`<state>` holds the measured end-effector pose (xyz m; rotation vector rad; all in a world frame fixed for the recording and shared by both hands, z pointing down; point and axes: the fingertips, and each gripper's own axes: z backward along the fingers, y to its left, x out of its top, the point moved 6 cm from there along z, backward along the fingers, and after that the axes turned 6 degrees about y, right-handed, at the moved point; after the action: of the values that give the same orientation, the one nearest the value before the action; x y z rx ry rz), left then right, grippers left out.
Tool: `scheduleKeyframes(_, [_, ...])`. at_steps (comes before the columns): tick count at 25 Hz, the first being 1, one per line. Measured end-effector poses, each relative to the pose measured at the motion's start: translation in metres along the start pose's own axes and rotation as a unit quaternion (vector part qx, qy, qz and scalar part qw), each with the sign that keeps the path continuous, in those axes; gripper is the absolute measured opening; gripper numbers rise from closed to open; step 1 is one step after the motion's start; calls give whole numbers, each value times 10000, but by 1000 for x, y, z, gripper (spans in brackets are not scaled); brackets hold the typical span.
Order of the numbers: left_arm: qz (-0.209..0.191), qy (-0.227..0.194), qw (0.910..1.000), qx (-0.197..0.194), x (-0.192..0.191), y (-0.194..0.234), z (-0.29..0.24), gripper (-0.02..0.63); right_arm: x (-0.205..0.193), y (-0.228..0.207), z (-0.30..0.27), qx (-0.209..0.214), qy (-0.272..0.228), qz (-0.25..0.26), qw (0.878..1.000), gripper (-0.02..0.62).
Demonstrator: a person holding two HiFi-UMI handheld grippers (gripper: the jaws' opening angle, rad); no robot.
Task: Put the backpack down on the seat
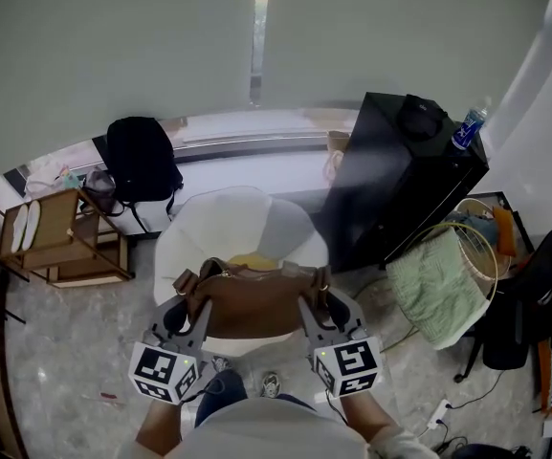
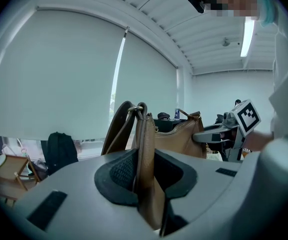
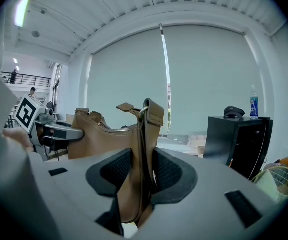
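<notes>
left gripper [image 1: 191, 306]: clamped on backpack [image 1: 256, 299] strap end
right gripper [image 1: 311, 306]: clamped on other end
progress: backpack airborne, seat [image 1: 232, 220] just ahead; lowering and release left

Pale roller blinds [image 1: 113, 46], seemingly marble floor [image 1: 65, 352], black cabinet [image 1: 405, 189], wooden stand [image 1: 60, 232]

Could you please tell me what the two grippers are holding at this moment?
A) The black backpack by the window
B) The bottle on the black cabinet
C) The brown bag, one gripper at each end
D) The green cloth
C: the left gripper and the right gripper each pinch one end of the brown bag, whose leather sits clamped between the pads in both gripper views.
</notes>
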<state>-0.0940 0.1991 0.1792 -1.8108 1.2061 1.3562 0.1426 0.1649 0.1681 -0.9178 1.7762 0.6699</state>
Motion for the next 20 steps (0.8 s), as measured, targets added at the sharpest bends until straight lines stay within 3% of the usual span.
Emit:
scheduleKeyframes(15, [-296, -71, 9973, -671, 24, 118, -40, 98, 35, 38, -88, -684, -17, -262, 9973, 156])
scheduleKeyframes(20, [-307, -25, 9969, -718, 28, 139, -53, 98, 40, 38, -111, -705, -21, -302, 9971, 156])
